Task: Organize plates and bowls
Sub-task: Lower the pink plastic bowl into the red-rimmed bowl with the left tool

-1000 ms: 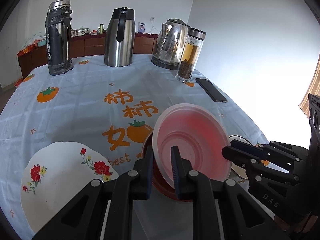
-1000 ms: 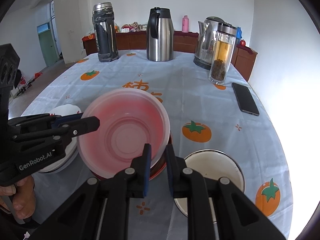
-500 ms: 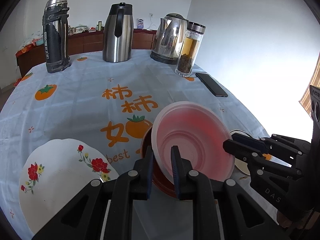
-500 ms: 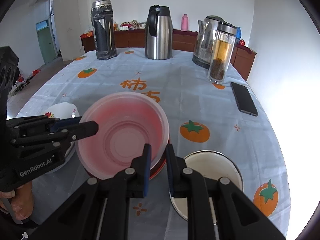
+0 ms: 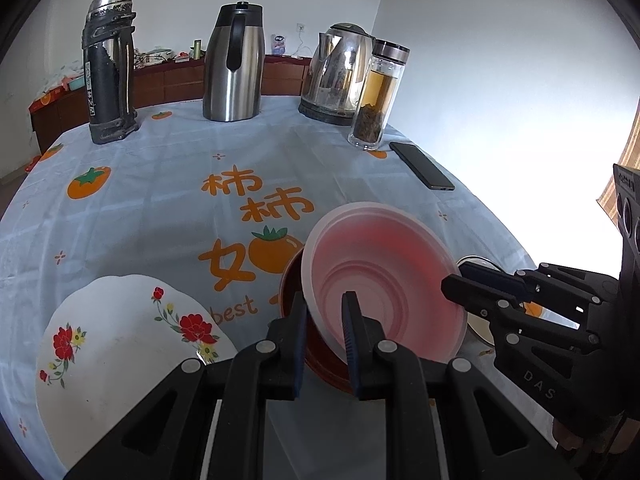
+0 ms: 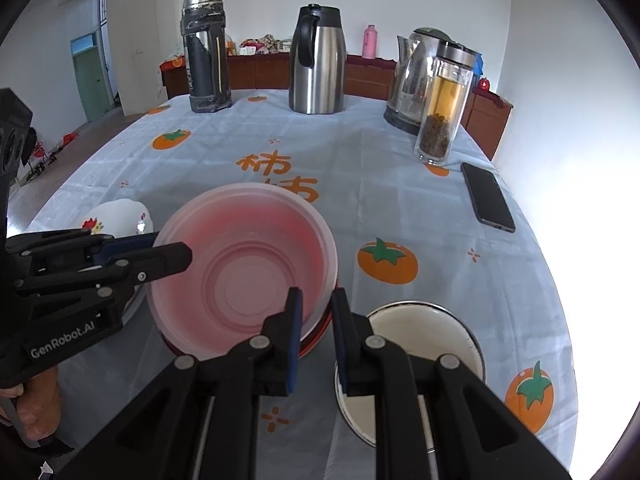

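One translucent pink plastic bowl (image 5: 384, 288) sits tilted inside one dark red bowl (image 5: 294, 300) at the near middle of the table (image 5: 160, 208). The left gripper (image 5: 325, 320) is clenched on the pink bowl's near-left rim, and the right gripper (image 6: 316, 316) is clenched on its near-right rim. One white floral plate (image 5: 120, 352) lies to the left, one empty white enamel bowl (image 6: 416, 328) to the right. At the far edge stand two thermos jugs, one battered (image 6: 204, 52) and one steel (image 6: 318, 60), one kettle (image 5: 336, 72) and one glass bottle (image 6: 440, 104) holding tea and leaves. One phone (image 6: 488, 198) lies at the right.
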Available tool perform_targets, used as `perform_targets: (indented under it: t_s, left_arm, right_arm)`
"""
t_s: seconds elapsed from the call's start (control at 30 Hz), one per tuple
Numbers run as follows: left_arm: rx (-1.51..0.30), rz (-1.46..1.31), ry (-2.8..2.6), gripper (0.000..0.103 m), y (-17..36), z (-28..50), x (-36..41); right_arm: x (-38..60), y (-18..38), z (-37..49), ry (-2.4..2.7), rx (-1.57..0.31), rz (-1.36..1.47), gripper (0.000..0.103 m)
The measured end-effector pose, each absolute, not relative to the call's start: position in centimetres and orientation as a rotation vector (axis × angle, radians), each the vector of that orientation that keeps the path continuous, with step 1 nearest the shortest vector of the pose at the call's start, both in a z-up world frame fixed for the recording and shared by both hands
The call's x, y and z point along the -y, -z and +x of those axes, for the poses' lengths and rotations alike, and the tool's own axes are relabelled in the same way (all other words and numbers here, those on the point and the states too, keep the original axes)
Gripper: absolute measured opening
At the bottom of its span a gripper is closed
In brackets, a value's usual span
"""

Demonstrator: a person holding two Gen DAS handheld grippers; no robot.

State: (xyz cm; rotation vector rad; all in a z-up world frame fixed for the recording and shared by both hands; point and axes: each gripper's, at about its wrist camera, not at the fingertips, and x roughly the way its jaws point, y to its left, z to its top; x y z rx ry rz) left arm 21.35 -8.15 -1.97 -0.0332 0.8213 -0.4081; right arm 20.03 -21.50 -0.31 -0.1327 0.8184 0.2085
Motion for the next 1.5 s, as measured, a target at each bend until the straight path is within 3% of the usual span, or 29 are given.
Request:
perform_targets:
  t_s: [1.5]
  left_arm:
    - [-0.851,-0.016,0.425,0.019,2.8,21.6,8.5]
  right_arm:
    - [21.9,1.3,20.3,-0.219,-0.847,-0.120,0.016]
